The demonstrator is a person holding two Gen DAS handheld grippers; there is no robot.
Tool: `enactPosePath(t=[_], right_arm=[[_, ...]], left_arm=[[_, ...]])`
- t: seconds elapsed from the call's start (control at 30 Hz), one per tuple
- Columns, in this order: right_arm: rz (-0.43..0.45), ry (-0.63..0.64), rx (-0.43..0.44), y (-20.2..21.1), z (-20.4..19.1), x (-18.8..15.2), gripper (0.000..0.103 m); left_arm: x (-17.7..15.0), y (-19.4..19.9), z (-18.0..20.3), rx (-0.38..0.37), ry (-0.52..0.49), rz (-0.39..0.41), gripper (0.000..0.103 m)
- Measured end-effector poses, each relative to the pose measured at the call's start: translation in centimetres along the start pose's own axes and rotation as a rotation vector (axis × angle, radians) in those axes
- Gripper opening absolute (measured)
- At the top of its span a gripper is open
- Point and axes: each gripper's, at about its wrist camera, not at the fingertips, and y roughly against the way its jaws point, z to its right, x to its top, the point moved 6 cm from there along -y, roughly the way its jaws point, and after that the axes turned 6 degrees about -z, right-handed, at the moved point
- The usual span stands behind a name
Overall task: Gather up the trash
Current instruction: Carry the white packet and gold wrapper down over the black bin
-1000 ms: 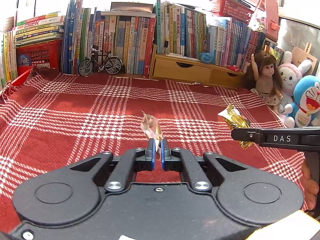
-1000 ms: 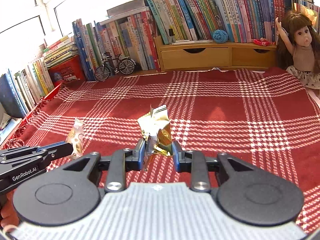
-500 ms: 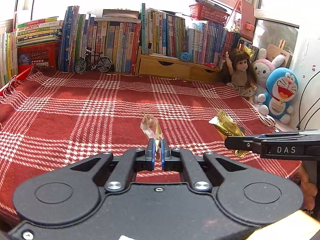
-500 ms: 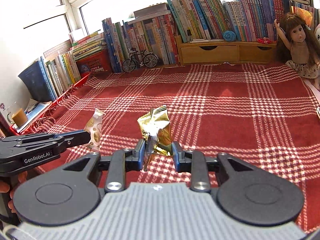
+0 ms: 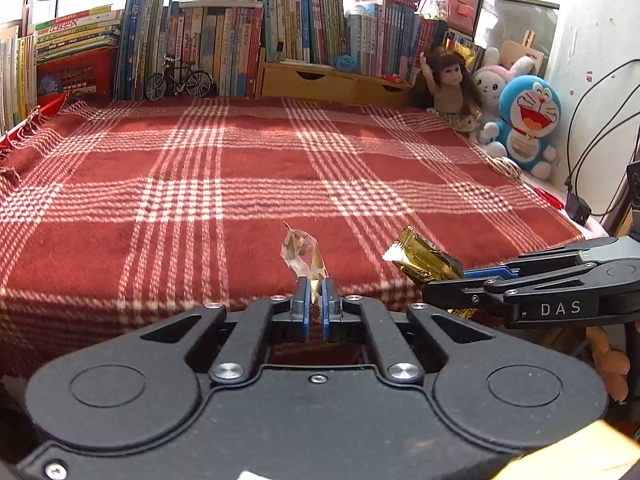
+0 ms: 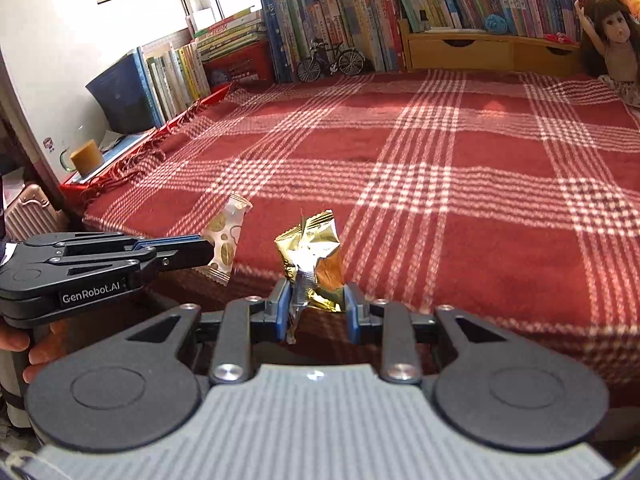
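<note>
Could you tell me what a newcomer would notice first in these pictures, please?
Probably the crumpled gold wrapper pinched in the right hand-held gripper, and beside it the pale patterned wrapper clamped in the left hand-held gripper. Behind both spreads the red plaid blanket, with a blue cat plush at its far right corner.

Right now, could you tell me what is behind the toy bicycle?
Behind the toy bicycle stands a row of upright books on the far side of the red plaid blanket. Anything behind the books is covered.
</note>
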Motion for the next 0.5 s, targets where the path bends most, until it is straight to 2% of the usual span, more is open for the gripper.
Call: enactPosePath(t=[0.3,0.5], right_arm=[[-0.127,-0.016,0.018,-1.9,-1.1,-5.5,0.034],[-0.215,-0.050,0.006,-3.9,-0.7,-8.1,0.034]], left_arm=[[-5.1,-0.2,0.4,-0.019,-0.024,-0.096,0.006],[-8.8,-2.9,0.3,-0.007,0.001,-0.254,0.006]])
